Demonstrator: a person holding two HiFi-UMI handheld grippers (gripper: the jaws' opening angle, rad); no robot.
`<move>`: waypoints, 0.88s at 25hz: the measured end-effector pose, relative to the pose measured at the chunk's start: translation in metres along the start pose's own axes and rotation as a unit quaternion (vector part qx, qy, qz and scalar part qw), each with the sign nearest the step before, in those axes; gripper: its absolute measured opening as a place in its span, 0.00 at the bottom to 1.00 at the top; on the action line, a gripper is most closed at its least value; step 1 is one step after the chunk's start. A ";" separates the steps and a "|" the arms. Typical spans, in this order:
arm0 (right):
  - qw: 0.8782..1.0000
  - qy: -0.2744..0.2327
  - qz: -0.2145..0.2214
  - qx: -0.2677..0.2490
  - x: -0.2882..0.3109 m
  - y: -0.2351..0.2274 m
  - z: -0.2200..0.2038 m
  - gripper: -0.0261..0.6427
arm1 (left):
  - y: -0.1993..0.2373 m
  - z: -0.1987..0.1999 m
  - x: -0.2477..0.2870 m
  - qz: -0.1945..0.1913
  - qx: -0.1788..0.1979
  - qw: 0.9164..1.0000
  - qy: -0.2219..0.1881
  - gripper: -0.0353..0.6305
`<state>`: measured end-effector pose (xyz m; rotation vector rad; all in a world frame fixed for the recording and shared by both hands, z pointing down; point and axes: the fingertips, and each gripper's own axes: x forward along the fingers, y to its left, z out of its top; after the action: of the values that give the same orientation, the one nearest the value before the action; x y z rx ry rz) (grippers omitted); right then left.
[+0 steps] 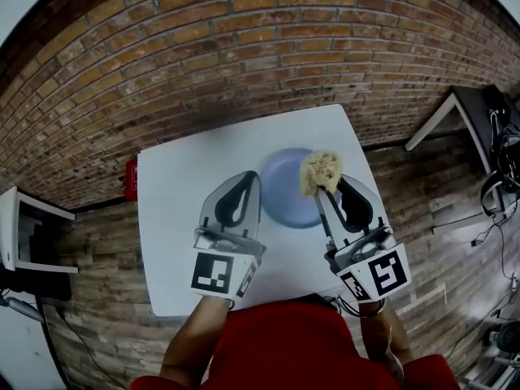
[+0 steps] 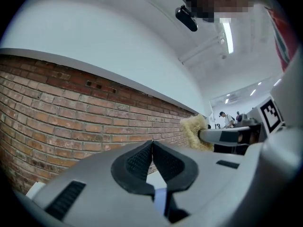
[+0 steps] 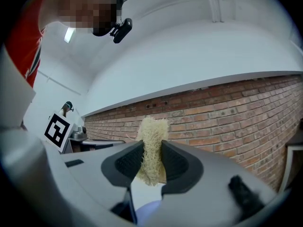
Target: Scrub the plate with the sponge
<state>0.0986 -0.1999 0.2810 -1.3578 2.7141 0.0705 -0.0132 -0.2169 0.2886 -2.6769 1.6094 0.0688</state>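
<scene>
A round blue plate [image 1: 286, 201] lies on the white table [image 1: 175, 226], between my two grippers, both raised above the table. My right gripper [image 1: 331, 185] is shut on a shaggy yellow sponge [image 1: 321, 171], which hangs over the plate's right rim. In the right gripper view the sponge [image 3: 152, 141] stands upright, squeezed between the two pads, with a bit of the plate [image 3: 150, 211] below. My left gripper [image 1: 246, 177] hangs by the plate's left edge. Its jaws [image 2: 152, 144] are shut pad to pad with nothing between them. From there the sponge [image 2: 195, 130] shows at the right.
A brick wall [image 1: 244, 47] runs behind the table. A red object [image 1: 130, 179] sits by the table's left edge. A white desk [image 1: 20, 230] stands at the left, another desk [image 1: 455, 108] and cables at the right. A person [image 2: 222, 118] stands far off.
</scene>
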 end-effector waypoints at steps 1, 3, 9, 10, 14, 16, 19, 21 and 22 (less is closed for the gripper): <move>1.000 0.000 -0.001 0.000 0.000 0.000 0.000 0.22 | 0.000 -0.001 0.000 0.000 -0.001 1.000 0.001 0.08; 1.000 0.002 -0.003 0.000 -0.001 -0.001 -0.001 0.22 | 0.001 -0.002 0.000 -0.001 -0.004 1.000 0.002 0.08; 1.000 0.009 -0.011 0.003 -0.004 -0.002 -0.005 0.22 | 0.000 -0.004 0.002 -0.005 -0.007 1.000 0.003 0.08; 1.000 0.010 -0.012 0.003 -0.005 -0.002 -0.006 0.22 | 0.000 -0.004 0.002 -0.006 -0.008 1.000 0.002 0.08; 1.000 0.021 -0.017 0.003 -0.008 -0.003 -0.010 0.22 | -0.002 -0.003 0.003 -0.009 -0.013 1.000 0.000 0.08; 1.000 0.025 -0.018 0.004 -0.009 -0.005 -0.012 0.22 | -0.002 -0.005 0.003 -0.010 -0.013 1.000 0.001 0.08; 0.999 0.027 -0.019 0.003 -0.010 -0.007 -0.013 0.22 | -0.003 -0.008 0.004 -0.012 -0.013 1.000 0.004 0.08; 0.999 0.028 -0.019 0.002 -0.010 -0.006 -0.013 0.22 | -0.004 -0.010 0.004 -0.016 -0.010 1.000 0.007 0.08; 0.999 0.028 -0.018 0.001 -0.010 -0.006 -0.014 0.22 | -0.004 -0.011 0.004 -0.017 -0.010 1.000 0.008 0.08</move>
<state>0.1082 -0.1970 0.2956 -1.4292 2.7330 0.0271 -0.0073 -0.2189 0.2990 -2.7258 1.5746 0.0615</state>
